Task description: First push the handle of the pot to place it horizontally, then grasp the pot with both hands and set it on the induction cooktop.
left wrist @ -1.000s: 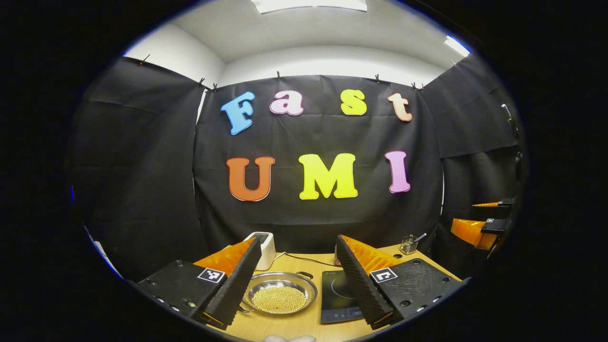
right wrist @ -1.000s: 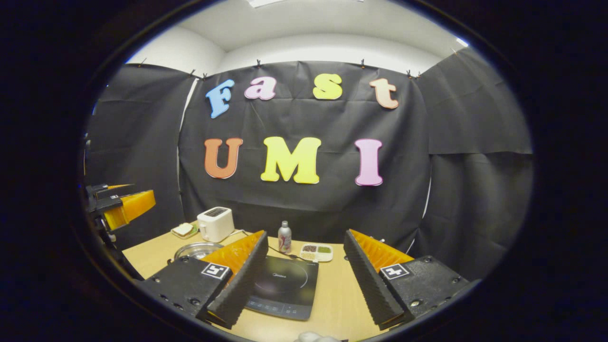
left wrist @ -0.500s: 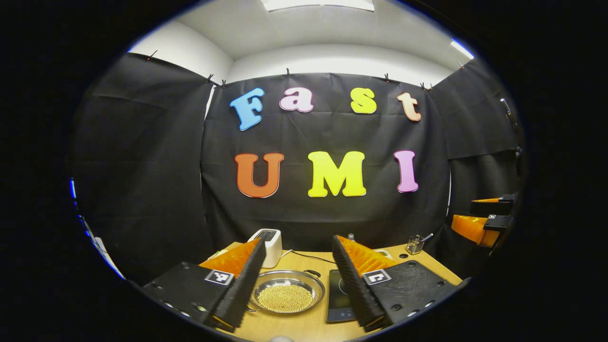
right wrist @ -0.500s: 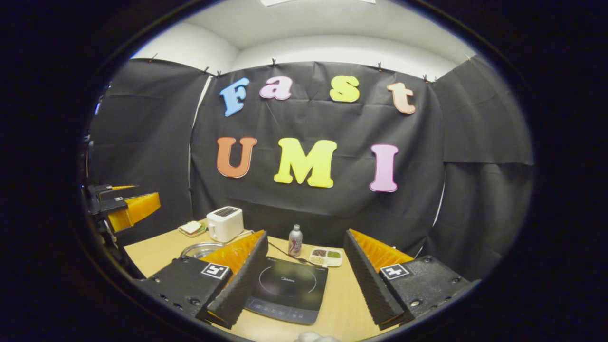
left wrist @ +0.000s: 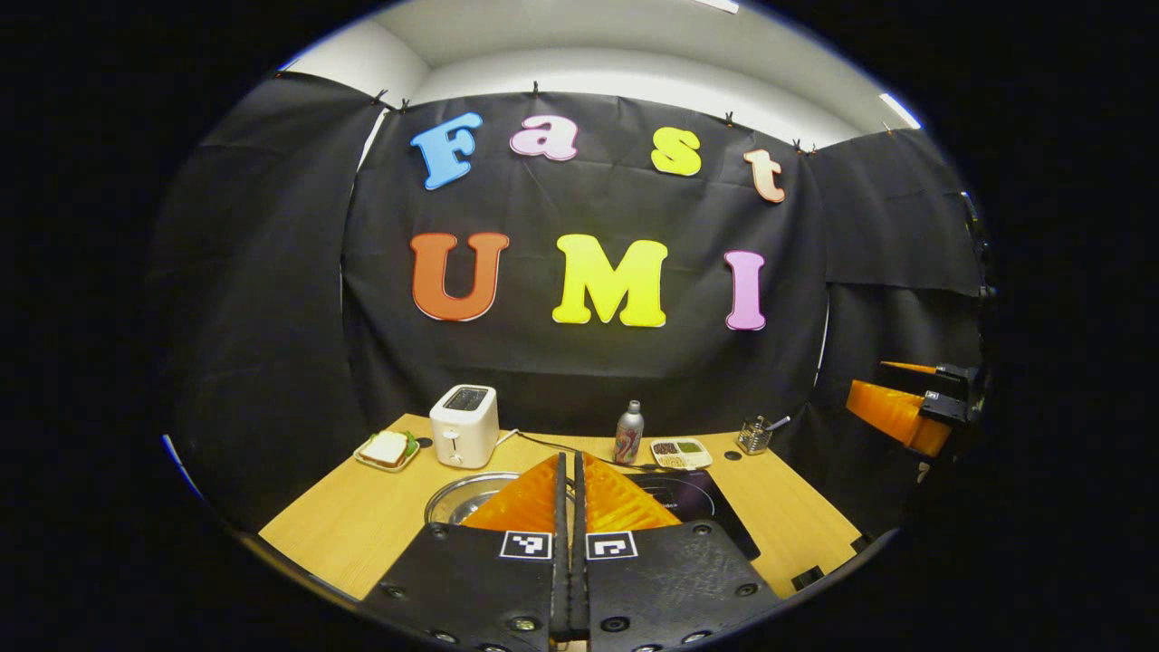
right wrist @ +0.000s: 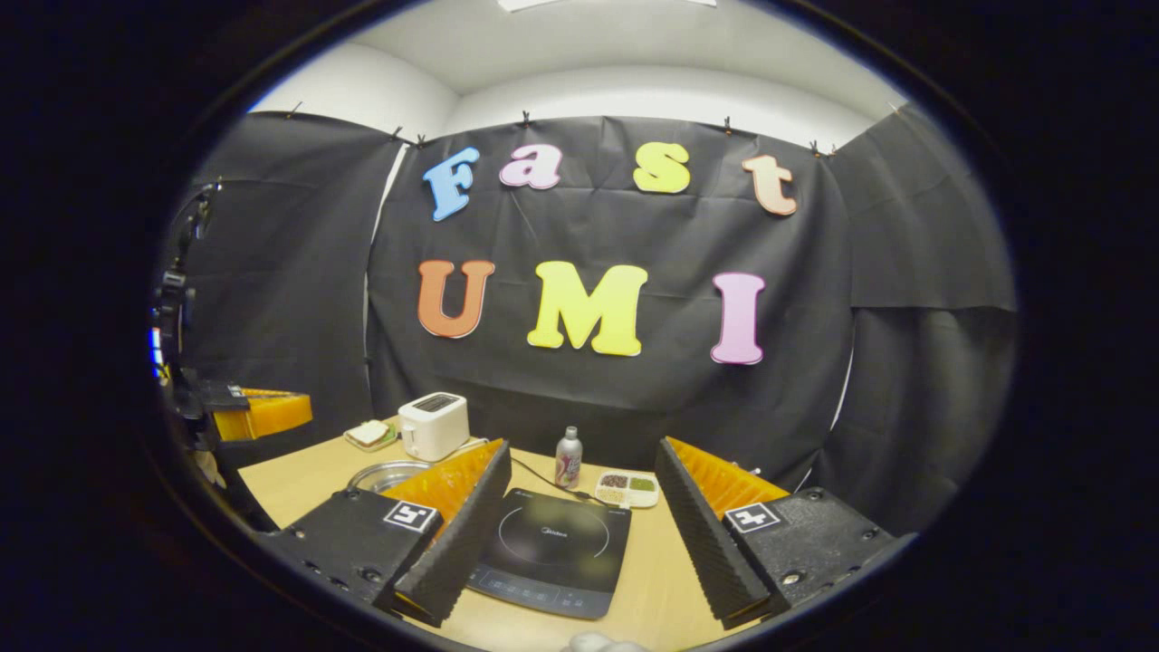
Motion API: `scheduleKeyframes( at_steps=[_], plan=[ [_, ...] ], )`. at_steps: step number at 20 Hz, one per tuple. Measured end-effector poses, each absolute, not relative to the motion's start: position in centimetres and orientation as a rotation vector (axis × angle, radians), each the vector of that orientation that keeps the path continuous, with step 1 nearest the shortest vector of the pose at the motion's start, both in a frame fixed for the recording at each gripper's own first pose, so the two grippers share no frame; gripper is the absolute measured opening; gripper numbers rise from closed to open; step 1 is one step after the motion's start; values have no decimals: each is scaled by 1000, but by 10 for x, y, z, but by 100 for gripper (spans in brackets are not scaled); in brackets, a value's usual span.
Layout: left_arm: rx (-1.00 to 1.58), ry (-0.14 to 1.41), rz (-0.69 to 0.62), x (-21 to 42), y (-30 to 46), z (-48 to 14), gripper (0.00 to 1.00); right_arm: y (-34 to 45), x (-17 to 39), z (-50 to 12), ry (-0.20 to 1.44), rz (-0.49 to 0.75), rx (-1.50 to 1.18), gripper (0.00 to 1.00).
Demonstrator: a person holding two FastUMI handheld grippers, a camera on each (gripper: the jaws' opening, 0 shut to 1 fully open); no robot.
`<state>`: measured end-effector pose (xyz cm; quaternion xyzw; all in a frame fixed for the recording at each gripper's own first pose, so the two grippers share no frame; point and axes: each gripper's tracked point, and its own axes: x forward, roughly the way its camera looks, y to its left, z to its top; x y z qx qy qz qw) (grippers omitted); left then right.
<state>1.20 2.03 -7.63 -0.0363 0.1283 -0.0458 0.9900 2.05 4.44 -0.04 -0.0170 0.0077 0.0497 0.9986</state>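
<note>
Steel rim is all that can be seen of the pot (left wrist: 457,498) in the left gripper view, since the left gripper (left wrist: 570,471), its fingers pressed flat together on nothing, hides most of it; the pot sits on the counter (left wrist: 362,512) just ahead and a little left of those fingers. No handle of the pot can be made out from either side. Just right of the same fingers a dark corner of the induction cooktop (left wrist: 697,498) shows, the rest covered. Far off at the right edge the right gripper (left wrist: 892,398) is partly cut off.

From the right gripper view, the right gripper (right wrist: 579,493) has its fingers spread wide, with the induction cooktop (right wrist: 552,552) lying between them; a faint word is printed at the centre of its ring, too small to read. The pot (right wrist: 389,473) shows as a sliver of rim behind the left-hand finger. Beyond stand a white toaster (right wrist: 435,426), a plate with a sandwich (right wrist: 369,435), a small bottle (right wrist: 568,458) whose label is unreadable, and a divided tray (right wrist: 627,487). At the far left edge the left gripper (right wrist: 258,415) is half cut off
</note>
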Motion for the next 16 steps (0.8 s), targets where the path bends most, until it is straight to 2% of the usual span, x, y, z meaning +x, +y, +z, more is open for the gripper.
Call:
scheduleKeyframes(
  at_steps=[11, 16],
  plan=[
    [71, 830, -251, 0, 35, -293, 0, 5, -9, -43, 118, -39, -21, 100],
    [144, 969, -233, 13, 79, -339, 0, -8, -13, -50, 141, -87, -8, 99]
  ],
)
